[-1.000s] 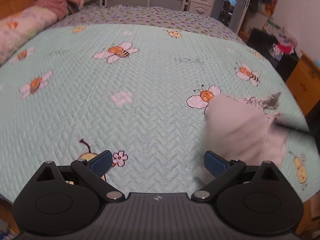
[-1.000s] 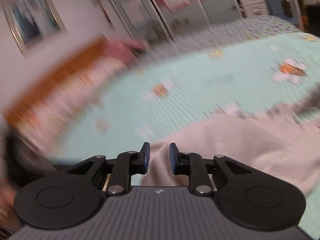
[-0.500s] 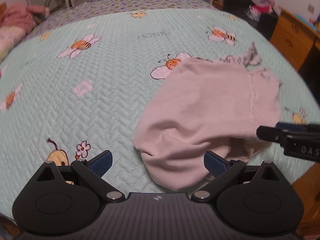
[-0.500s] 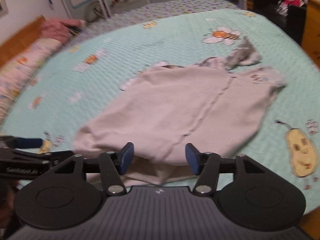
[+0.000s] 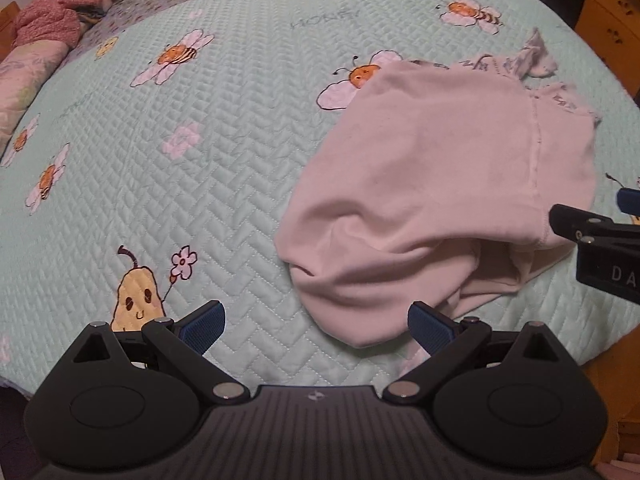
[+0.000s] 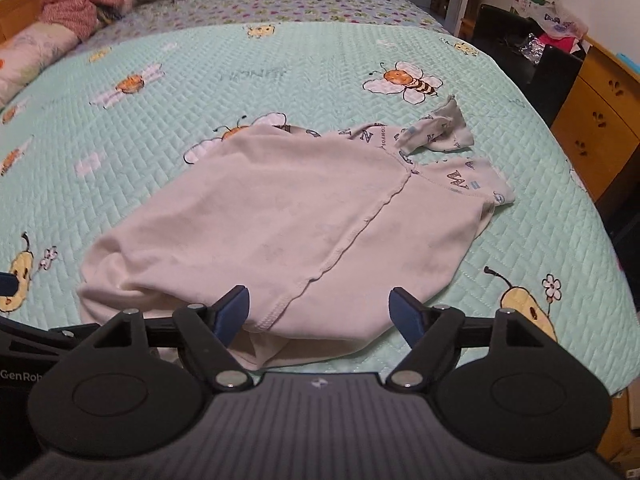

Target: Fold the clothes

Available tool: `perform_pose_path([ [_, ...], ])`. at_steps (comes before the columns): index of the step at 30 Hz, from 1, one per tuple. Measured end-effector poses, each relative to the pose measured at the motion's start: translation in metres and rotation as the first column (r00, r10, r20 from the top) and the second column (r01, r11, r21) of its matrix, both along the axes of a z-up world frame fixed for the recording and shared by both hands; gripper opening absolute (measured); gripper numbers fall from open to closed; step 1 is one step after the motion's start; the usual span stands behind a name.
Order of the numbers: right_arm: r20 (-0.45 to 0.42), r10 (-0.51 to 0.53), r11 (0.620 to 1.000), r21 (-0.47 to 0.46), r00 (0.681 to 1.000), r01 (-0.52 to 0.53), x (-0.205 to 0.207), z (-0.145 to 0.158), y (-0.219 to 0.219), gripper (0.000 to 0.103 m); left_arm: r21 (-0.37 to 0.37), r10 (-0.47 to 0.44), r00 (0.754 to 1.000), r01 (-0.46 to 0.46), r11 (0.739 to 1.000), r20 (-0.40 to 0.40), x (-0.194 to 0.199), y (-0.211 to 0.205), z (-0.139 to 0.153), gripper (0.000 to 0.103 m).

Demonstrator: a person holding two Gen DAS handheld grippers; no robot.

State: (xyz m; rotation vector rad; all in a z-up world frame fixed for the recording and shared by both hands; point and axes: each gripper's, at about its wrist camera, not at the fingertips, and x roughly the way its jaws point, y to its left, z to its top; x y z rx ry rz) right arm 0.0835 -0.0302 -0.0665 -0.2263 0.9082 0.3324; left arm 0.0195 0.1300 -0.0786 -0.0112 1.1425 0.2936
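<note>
Right wrist view: garment (image 6: 304, 224) lies on bed (image 6: 280, 68), folded over once, apparently inside out. Right tongs (image 6: 320, 314) opening at its near hem, nothing pinched. Left tongs (image 5: 316, 326) spread wide, empty, at garment's near-left corner. Next: regrasp edges for second fold.

Pale pink garment (image 6: 304, 216), inside out, lettered lining showing, rumpled on bed

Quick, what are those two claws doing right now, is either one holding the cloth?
Left claw: open, holding nothing.
Right claw: opening, pads off the cream garment, holding nothing.
</note>
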Motion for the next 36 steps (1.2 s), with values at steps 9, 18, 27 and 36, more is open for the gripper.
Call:
perform_pose_path([
  [9,-0.017,0.018,1.0,-0.005,1.0,-0.018,-0.0018,-0.0018,0.0003,0.078,-0.026,-0.001,0.999,0.0,1.0,-0.033,0.0026,-0.0045,-0.0069,0.101],
  [18,-0.024,0.008,1.0,-0.005,1.0,-0.008,0.0012,-0.002,-0.001,0.079,-0.036,-0.002,0.999,0.001,0.999,-0.039,0.003,-0.0062,-0.0073,0.1],
  [27,-0.028,0.011,1.0,-0.009,1.0,-0.012,0.001,-0.0035,-0.0006,0.079,-0.048,-0.002,0.999,0.0,0.999,-0.039,0.0029,-0.0076,-0.0071,0.1],
  [36,-0.042,0.008,1.0,-0.01,0.999,-0.008,0.0037,-0.007,-0.0004,0.079,-0.045,-0.004,0.999,0.002,0.999,-0.042,0.0045,-0.008,-0.0099,0.1],
])
